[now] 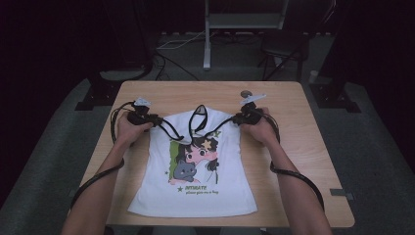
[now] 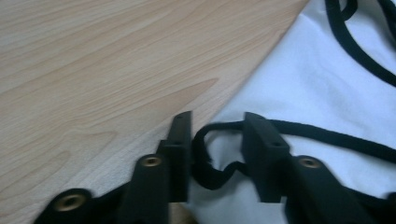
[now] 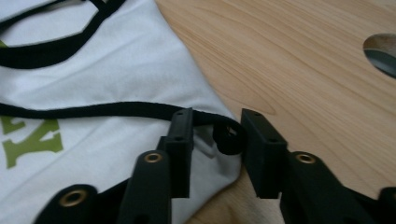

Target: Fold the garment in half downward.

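Two claws work a white tank top [image 1: 195, 181] lying flat on the tabletop [image 1: 303, 161], mid-frame in the high view, hem toward the bottom edge. Left claw [image 2: 215, 154] sits at the top-left shoulder corner, jaws partly drawn in around the black strap trim [image 2: 212, 175]; the bunched trim lies between the pads but I cannot tell if they press on it. Right claw [image 3: 215, 149] at the top-right shoulder corner, same story: curled black edge [image 3: 229, 137] between the jaws, gap visible on both sides, grip unclear. Risk: if either claw catches only the thin trim and not the fabric, that corner likely slips out on lifting and the top sags to one side; uneven pull could also drag the shirt and wrinkle the print [image 1: 195, 156]. Containers: none on the tabletop; a round hole [image 3: 380, 53] in the wood, upper right of the right gripper view, holds nothing I can make out.
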A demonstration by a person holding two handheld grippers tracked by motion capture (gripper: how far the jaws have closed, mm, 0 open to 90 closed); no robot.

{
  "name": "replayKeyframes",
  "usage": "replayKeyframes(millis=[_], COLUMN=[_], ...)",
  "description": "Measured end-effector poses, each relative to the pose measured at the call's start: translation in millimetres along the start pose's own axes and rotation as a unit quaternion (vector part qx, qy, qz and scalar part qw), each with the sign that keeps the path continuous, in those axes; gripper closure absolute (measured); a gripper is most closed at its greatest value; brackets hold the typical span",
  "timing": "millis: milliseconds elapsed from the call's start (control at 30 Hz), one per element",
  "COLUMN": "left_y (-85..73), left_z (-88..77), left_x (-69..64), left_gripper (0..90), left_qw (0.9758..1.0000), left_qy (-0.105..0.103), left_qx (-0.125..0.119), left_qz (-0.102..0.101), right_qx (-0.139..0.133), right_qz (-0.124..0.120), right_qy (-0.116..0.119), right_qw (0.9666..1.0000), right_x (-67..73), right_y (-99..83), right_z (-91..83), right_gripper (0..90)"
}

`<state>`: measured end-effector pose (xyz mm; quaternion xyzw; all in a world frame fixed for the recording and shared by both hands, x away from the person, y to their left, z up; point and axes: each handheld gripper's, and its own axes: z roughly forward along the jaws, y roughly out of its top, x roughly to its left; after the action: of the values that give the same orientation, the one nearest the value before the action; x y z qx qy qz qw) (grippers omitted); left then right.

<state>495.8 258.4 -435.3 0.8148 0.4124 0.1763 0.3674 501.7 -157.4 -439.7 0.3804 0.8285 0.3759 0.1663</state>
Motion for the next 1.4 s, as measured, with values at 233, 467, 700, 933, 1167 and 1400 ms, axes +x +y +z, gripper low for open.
replayKeyframes(millis=[233,467,700,933,1167,1400], left_y=[1.6,10.2,19.5,21.4,19.7,13.0], left_z=[-0.2,-15.8,-28.8,-37.3,-47.7,-62.1], left_x=[0.7,3.4,2.9,-1.7,-7.2,-13.9], left_gripper=[79.6,81.3,81.3,81.4,81.4,81.4], left_qw=[0.9998,0.9976,0.9954,0.994,0.9923,0.9904], left_qy=[-0.008,-0.018,-0.032,-0.052,-0.065,-0.084], left_qx=[0.001,-0.052,-0.079,-0.089,-0.1,-0.108], left_qz=[-0.018,-0.042,-0.044,-0.037,-0.032,-0.021], right_qx=[-0.005,-0.059,-0.074,-0.082,-0.093,-0.103], right_qz=[0.021,0.063,0.065,0.064,0.053,0.042], right_qy=[0.024,0.062,0.074,0.1,0.107,0.119], right_qw=[0.9995,0.9943,0.9924,0.9896,0.9885,0.9867], right_x=[0.8,-5.8,-4.7,-0.7,4.2,9.7], right_y=[-0.4,9.0,15.3,15.2,14.2,6.4], right_z=[-1.4,-23.4,-32.4,-38.2,-53.9,-62.8], right_gripper=[80.5,81.5,82.4,83.5,83.4,83.3])
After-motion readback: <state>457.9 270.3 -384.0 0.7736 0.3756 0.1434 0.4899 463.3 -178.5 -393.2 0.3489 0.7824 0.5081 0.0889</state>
